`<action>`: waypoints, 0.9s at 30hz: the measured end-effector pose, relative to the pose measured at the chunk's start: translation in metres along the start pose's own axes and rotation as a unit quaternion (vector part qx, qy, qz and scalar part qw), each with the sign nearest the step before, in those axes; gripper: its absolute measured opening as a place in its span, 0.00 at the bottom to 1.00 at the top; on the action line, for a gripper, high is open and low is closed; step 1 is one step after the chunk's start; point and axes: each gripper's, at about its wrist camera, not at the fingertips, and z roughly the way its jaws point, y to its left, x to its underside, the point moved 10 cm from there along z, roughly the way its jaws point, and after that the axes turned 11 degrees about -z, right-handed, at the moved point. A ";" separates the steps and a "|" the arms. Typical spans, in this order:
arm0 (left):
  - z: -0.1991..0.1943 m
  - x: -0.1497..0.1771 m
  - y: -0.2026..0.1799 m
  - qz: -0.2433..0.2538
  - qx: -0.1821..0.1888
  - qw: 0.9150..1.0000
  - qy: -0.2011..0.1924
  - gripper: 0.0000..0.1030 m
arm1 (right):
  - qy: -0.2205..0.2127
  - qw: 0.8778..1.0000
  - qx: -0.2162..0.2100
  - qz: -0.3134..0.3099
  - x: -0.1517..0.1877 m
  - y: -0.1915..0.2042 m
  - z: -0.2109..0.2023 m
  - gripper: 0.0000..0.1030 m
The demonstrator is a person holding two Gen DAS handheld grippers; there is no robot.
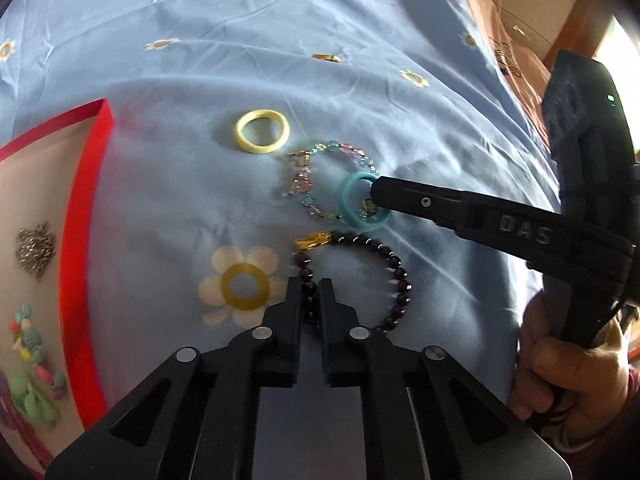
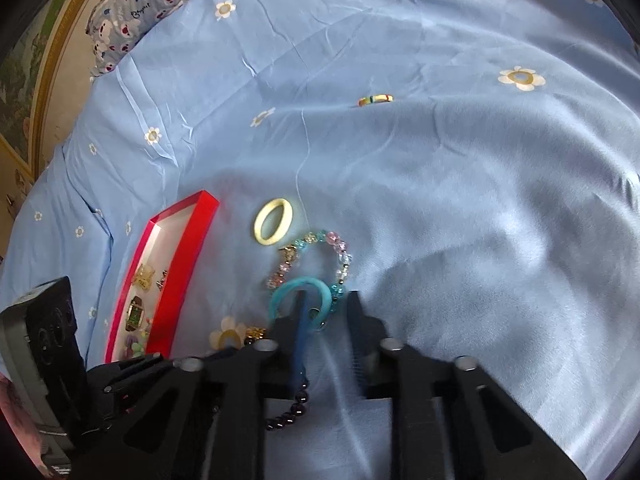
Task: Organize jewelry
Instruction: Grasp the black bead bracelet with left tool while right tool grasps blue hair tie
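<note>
Left gripper [image 1: 310, 286]: closed on dark bead bracelet [image 1: 394, 276].
Right gripper [image 2: 326, 312]: open, one finger through teal ring [image 2: 282, 294].
Red box [image 2: 192, 248]: left, on blue sheet [image 2: 460, 200].

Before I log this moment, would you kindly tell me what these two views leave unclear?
- Left wrist view: the dark bead bracelet runs between the left gripper fingers; they cover its near side, so contact is unclear.
- Left wrist view: the red box is cut by the left edge; its contents are blurred.
- Right wrist view: the right gripper overlaps the teal ring; grip unclear.
- Right wrist view: the small striped ring is too small to detail.
</note>
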 end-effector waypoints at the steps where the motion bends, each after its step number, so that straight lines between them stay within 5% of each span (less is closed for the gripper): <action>1: -0.001 0.000 -0.001 0.005 -0.001 1.000 -0.002 0.06 | 0.000 1.000 0.001 0.000 0.001 -0.001 0.000 0.05; 27: -0.099 0.002 0.038 -0.033 0.015 0.995 -0.088 0.06 | -0.036 0.997 -0.019 -0.061 0.002 0.066 -0.044 0.03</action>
